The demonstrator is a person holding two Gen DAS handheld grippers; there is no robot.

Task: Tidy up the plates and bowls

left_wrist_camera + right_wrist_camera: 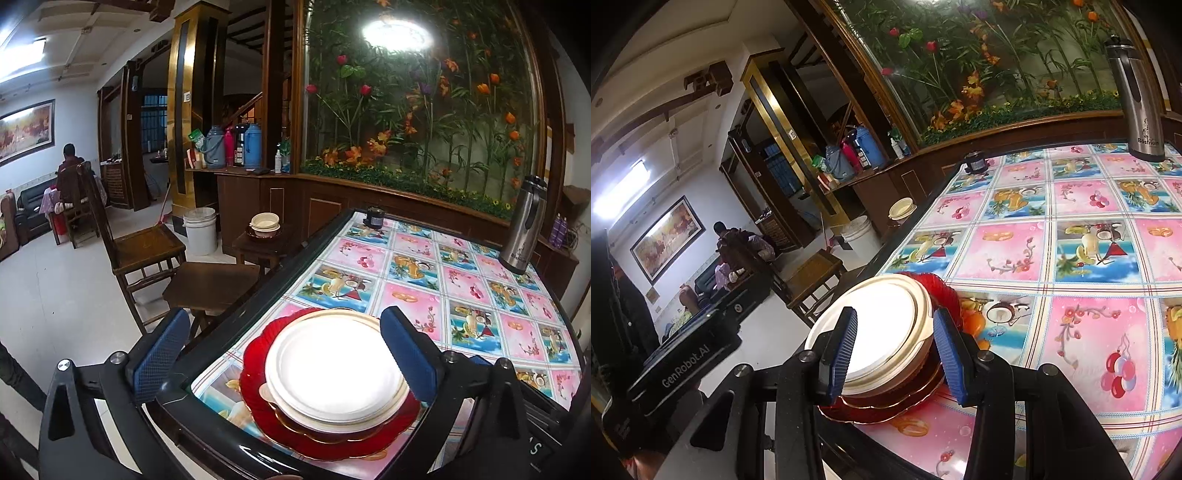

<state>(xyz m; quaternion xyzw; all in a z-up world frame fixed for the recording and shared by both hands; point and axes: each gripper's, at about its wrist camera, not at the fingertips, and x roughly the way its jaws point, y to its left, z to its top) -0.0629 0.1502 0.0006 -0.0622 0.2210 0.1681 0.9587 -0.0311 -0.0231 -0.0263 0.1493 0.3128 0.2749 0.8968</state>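
Observation:
A stack sits at the near left corner of the table [461, 295]. A cream dish [332, 365] lies on an amber plate, which rests on a red scalloped plate [255, 402]. My left gripper [284, 321] is open wide. Its blue pads stand on either side of the stack and press on nothing; the left one hangs past the table edge. In the right wrist view the same cream dish [886, 325] and red plate [938, 291] show beyond my right gripper [894, 314]. Its jaws stand partly apart with nothing clamped. More cream bowls [264, 223] sit on a stool past the table.
A steel thermos [524, 229] stands at the table's far right, and a small dark object [375, 216] sits at its far corner. Wooden stools [210, 284], a chair [144, 247] and a white bucket [200, 230] stand left of the table. A person sits far off.

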